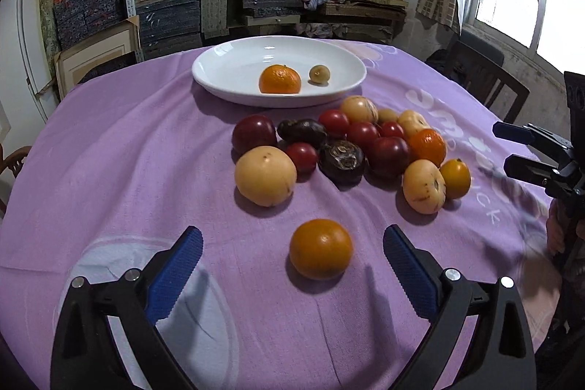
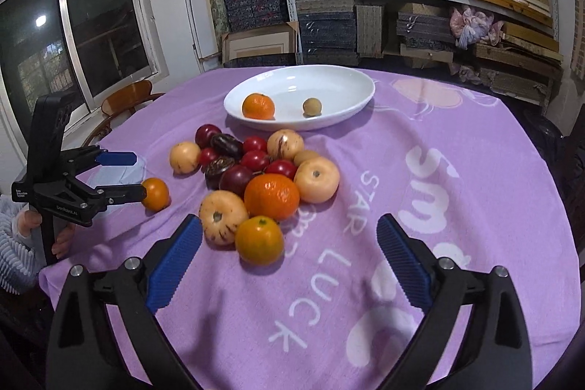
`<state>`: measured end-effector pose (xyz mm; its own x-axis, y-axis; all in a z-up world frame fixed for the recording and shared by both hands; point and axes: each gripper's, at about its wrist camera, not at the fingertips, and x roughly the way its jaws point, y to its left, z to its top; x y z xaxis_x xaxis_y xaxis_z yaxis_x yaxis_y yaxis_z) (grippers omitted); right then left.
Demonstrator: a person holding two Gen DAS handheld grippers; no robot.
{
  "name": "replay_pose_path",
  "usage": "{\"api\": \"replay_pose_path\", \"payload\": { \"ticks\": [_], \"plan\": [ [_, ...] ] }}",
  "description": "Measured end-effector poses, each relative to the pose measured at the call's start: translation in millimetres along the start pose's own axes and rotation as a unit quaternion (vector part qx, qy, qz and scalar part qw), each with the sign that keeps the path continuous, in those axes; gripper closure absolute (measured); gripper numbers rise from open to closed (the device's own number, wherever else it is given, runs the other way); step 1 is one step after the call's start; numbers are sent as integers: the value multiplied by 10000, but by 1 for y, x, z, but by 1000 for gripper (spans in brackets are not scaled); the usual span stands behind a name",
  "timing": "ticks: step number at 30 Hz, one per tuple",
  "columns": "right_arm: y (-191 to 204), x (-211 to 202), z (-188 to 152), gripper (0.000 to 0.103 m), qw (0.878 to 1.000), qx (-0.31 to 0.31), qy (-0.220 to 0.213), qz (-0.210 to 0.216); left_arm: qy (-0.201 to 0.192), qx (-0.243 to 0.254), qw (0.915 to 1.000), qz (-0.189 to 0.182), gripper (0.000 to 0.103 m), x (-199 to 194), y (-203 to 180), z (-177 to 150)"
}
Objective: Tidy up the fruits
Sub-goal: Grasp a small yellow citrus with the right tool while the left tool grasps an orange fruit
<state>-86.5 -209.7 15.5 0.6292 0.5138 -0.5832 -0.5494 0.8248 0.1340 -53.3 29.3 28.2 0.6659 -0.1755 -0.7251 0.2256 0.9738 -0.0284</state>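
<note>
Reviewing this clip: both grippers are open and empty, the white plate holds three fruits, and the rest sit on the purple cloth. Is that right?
Not quite. The white plate holds two fruits, not three: an orange mandarin and a small tan fruit, as both wrist views show. The rest stands: left gripper and right gripper are open and empty, the other fruits on the purple cloth.

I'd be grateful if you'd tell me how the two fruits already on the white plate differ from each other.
The mandarin is bright orange; the small round fruit is dull yellowish tan. The mandarin is clearly the larger of the two. In the left wrist view the mandarin sits left of the small round fruit, with a gap between them. Both are roundish and rest on the white plate.
</note>
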Motion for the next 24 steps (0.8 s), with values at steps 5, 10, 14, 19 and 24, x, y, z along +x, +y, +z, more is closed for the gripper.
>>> {"api": "replay_pose_path", "payload": {
  "ticks": [5, 10, 14, 19, 24],
  "plan": [
    [1, 5, -6, 9, 10000, 48, 60, 17, 32, 47, 9999, -100, 3, 11, -10, -2],
    [-4, 5, -5, 9, 9999, 160, 18, 63, 125, -23, 9997, -219, 3, 21, -12, 1],
    [-6, 4, -4, 9, 9996, 232, 33, 148, 229, 18, 9996, -175, 3, 26, -13, -1],
    [13, 20, -2, 11, 9984, -259, 436, 261, 312, -4, 9994, -126, 3, 30, -13, -2],
    [29, 38, 0, 42, 9941, -692, 782, 291, 497, -124, 9985, -202, 3, 35, -8, -4]
  ]
}}
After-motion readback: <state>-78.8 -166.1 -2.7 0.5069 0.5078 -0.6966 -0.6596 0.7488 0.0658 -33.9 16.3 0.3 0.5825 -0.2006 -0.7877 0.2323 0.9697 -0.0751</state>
